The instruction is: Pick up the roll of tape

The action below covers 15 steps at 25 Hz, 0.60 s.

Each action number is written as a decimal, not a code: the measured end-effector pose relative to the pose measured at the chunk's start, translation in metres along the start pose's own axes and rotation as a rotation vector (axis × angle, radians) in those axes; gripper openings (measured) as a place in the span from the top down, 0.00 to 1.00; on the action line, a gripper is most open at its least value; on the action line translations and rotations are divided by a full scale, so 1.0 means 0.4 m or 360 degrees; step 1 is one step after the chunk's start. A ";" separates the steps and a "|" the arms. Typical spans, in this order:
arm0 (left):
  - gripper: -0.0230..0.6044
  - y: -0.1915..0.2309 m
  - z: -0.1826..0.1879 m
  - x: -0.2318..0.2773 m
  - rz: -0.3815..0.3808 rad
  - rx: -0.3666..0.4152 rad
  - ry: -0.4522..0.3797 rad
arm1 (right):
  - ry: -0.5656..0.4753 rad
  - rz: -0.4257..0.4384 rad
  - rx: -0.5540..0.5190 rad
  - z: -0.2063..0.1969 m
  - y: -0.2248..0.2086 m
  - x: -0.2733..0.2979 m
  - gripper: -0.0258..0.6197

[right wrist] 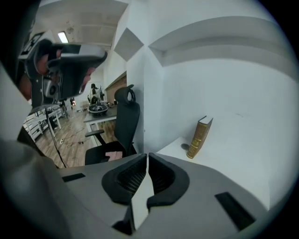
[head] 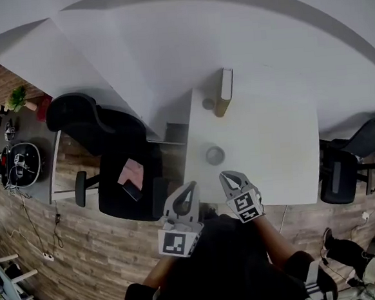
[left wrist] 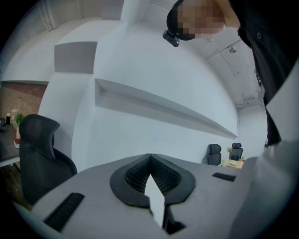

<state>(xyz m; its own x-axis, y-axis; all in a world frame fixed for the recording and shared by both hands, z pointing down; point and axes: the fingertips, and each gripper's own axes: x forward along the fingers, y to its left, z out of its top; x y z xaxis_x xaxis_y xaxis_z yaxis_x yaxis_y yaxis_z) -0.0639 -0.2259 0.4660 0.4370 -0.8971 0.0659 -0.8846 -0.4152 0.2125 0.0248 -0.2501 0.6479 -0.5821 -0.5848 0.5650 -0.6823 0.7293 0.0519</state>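
Note:
The roll of tape point(head: 214, 155) is a small grey ring lying flat on the white table point(head: 272, 159), near its front left part. My right gripper point(head: 227, 175) hovers just short of the roll, at the table's near edge, jaws together and empty. My left gripper point(head: 190, 187) hangs to the left, over the table's front left corner, also shut on nothing. In the left gripper view the left gripper point(left wrist: 150, 156) faces a bare white wall. The right gripper point(right wrist: 146, 155), in its own view, points toward the book; the roll is hidden there.
A brown book point(head: 225, 91) point(right wrist: 199, 137) stands upright at the table's far edge, with a small round object point(head: 208, 103) beside it. A black office chair point(head: 110, 152) holding a pink item point(head: 130, 172) stands left of the table. Another chair point(head: 338, 173) is on the right.

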 end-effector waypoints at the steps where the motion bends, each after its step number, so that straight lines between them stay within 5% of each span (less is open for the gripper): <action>1: 0.94 0.009 0.000 0.008 -0.0006 -0.0005 0.0003 | 0.0058 0.0014 -0.0032 -0.019 0.000 0.021 0.91; 15: 0.94 0.089 -0.019 0.069 -0.0064 -0.0062 0.0069 | 0.0747 0.0194 -0.0712 -0.277 -0.016 0.238 0.87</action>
<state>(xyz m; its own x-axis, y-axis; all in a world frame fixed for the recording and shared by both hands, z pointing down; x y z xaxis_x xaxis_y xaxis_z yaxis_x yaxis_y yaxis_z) -0.0821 -0.2641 0.4827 0.4792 -0.8721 0.0986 -0.8596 -0.4437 0.2532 0.0226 -0.2711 0.7926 -0.3200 -0.3455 0.8822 -0.3152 0.9169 0.2447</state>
